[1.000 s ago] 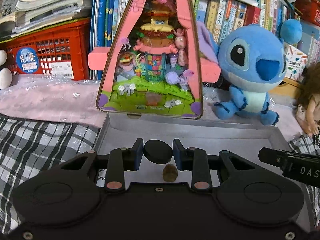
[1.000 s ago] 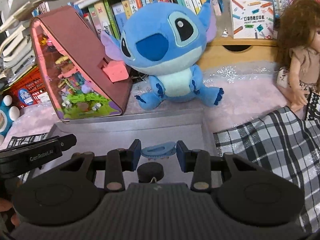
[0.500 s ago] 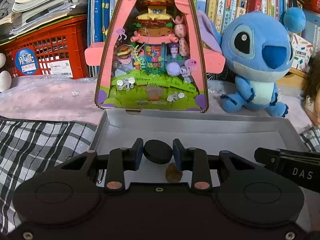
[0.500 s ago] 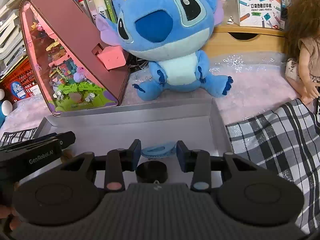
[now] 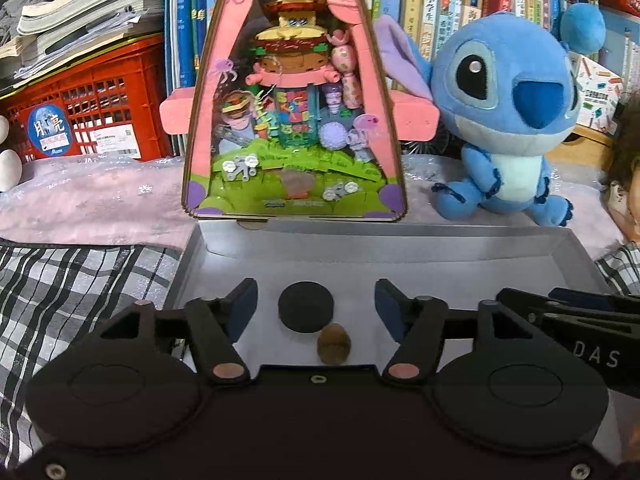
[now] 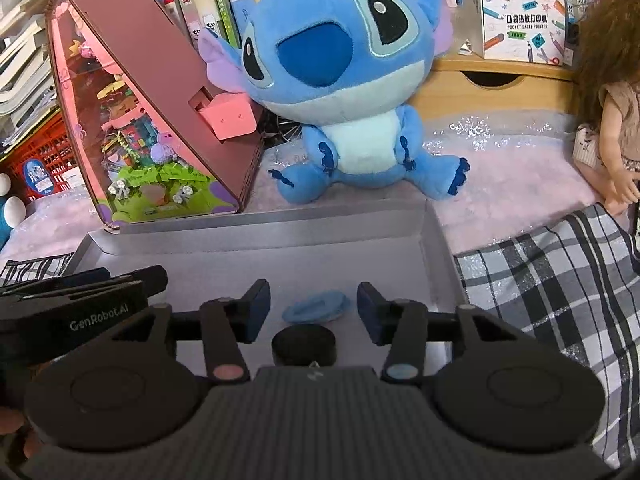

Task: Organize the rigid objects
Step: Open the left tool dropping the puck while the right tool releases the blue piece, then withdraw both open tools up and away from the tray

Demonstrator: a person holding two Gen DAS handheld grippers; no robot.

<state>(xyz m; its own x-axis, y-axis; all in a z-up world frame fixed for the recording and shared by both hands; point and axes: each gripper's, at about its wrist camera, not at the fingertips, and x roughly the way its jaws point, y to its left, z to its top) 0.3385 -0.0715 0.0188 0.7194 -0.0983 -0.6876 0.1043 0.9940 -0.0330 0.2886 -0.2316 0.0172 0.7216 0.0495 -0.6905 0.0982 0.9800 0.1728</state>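
A shallow grey tray (image 5: 384,240) lies in front of me on the cloth. In the left wrist view a black round disc (image 5: 305,307) lies on the tray floor between the spread fingers of my open left gripper (image 5: 316,306), with a small brown nut-like piece (image 5: 334,344) just behind it. In the right wrist view a flat blue oval piece (image 6: 316,306) lies on the tray (image 6: 256,236) between the spread fingers of my open right gripper (image 6: 313,304). A black round puck (image 6: 303,346) sits close below it.
A pink triangular toy display case (image 5: 294,120) and a blue plush (image 5: 508,120) stand just beyond the tray's far rim. A red crate (image 5: 88,100) and books are behind. A doll (image 6: 612,112) sits at the right. Plaid cloth (image 6: 552,280) flanks the tray.
Both grippers have opened: the left let go of the black disc and the right let go of the blue oval piece, and both pieces now lie on the tray.
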